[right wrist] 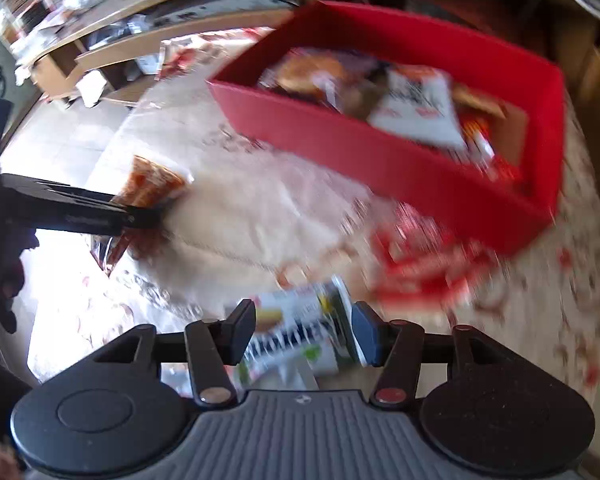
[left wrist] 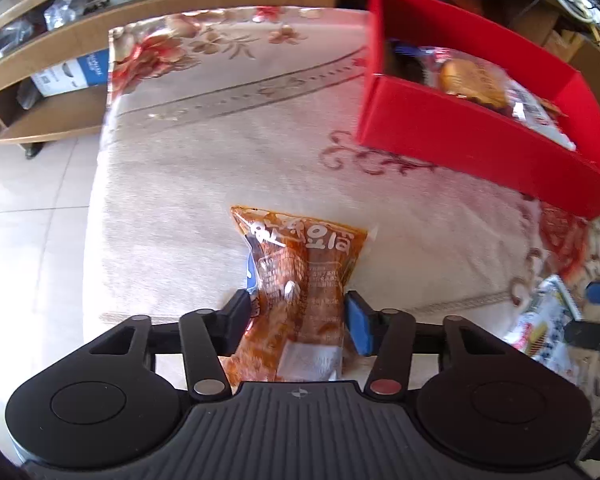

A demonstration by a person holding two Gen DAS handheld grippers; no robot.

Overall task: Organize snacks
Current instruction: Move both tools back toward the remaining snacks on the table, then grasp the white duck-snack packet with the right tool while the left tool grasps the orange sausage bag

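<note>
On a floral cloth (left wrist: 204, 168), the left gripper (left wrist: 298, 318) pinches an orange snack bag (left wrist: 300, 276) between both pads, with bare cloth between it and the red box (left wrist: 460, 136) up to the right, where other packets (left wrist: 476, 80) lie. Further right, the right gripper (right wrist: 304, 330) straddles a white packet (right wrist: 296, 332); blur hides whether its pads press, and the box (right wrist: 380, 152) stands just beyond.

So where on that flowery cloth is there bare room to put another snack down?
The widest bare patch of cloth lies beyond the orange packet, left of the red box, up to the far floral edge. It is crowded inside the box and near the white packet below it.
</note>
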